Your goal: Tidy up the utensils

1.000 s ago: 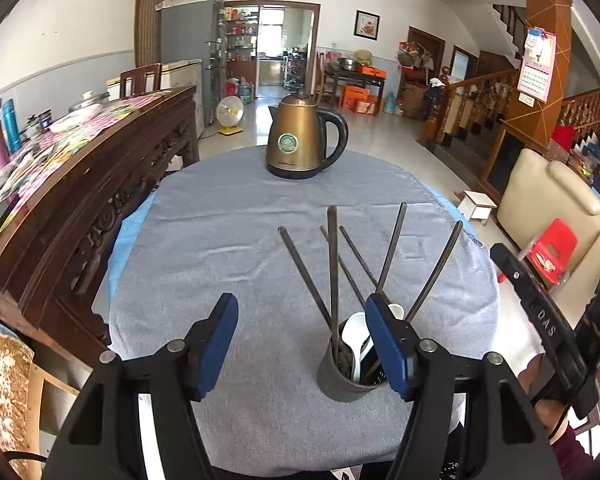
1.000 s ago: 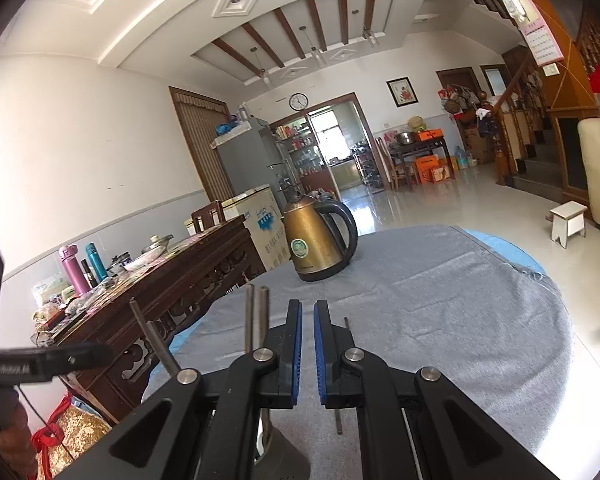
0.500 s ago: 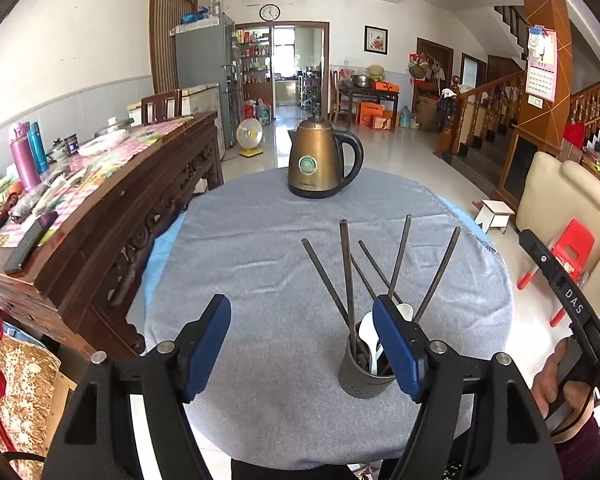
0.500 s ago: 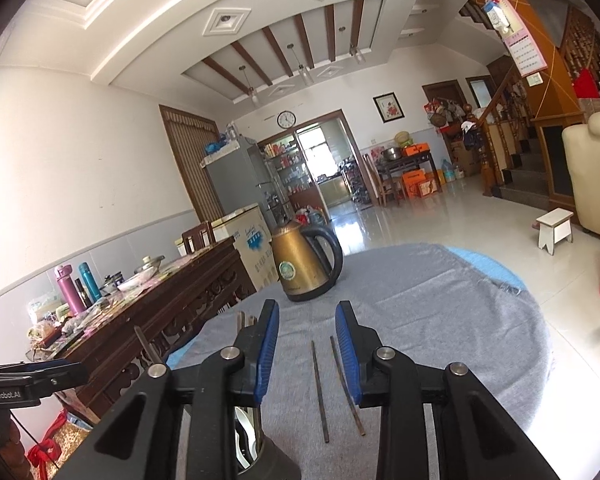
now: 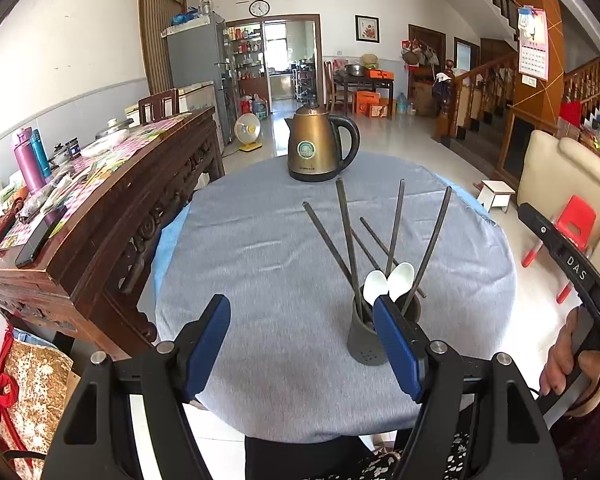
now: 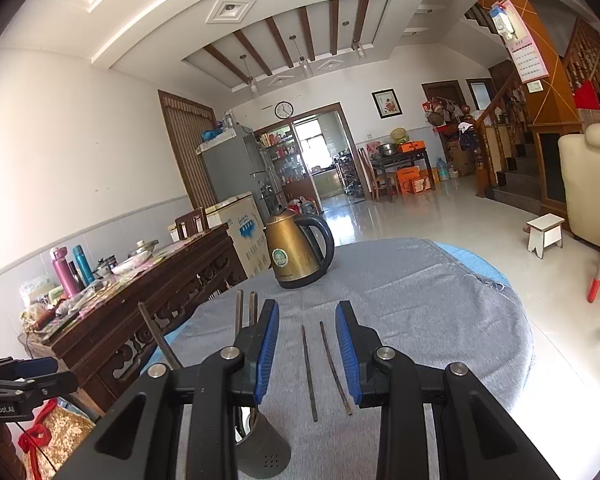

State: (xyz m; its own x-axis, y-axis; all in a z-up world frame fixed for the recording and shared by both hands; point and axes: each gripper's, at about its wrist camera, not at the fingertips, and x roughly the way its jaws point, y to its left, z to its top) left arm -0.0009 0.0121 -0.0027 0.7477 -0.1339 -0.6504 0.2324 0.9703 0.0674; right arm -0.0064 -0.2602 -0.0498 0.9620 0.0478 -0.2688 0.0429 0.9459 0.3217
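Note:
A grey utensil holder (image 5: pixel 365 338) stands on the grey tablecloth (image 5: pixel 268 248). It holds several dark chopsticks (image 5: pixel 348 236) and two white spoons (image 5: pixel 388 278). Two more chopsticks (image 6: pixel 320 364) lie flat on the cloth beyond the holder. My left gripper (image 5: pixel 302 344) is open and empty, raised near the table's front edge, its right finger just in front of the holder. My right gripper (image 6: pixel 307 346) is open and empty, above the two loose chopsticks, with the holder (image 6: pixel 262 452) at its lower left.
A bronze electric kettle (image 5: pixel 320 148) stands at the far side of the round table. A carved wooden sideboard (image 5: pixel 100 216) with bottles and clutter runs along the left. A cream armchair (image 5: pixel 568 184) and a red child's chair (image 5: pixel 572 224) stand to the right.
My right gripper has opened from shut and tilted down toward the two loose chopsticks. My left gripper has drawn back and risen, staying open.

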